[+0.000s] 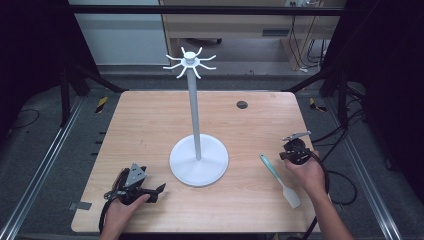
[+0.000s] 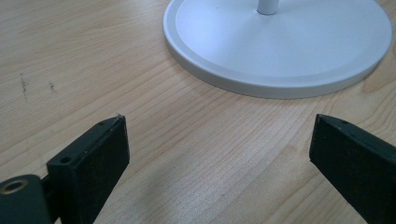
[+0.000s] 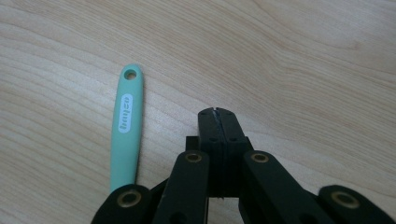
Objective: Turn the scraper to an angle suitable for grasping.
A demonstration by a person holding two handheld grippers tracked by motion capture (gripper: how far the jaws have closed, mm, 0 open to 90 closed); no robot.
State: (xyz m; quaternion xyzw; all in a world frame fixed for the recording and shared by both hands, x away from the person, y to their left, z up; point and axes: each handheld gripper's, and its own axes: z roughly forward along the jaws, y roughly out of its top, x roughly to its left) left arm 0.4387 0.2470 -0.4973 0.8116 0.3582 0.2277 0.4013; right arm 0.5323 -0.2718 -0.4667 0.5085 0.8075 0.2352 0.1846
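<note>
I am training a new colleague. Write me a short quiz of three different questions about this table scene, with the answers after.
1. True or false: the right claw is shut on the spatula.
2. Which claw is open? A) left claw B) right claw
3. What does the spatula have at the end of its green handle?

Key
1. False. Its jaws are pressed together with nothing between them; the spatula lies on the table beside it.
2. A. The left jaws stand wide apart, facing the base of the white stand.
3. A small round hole.
</note>
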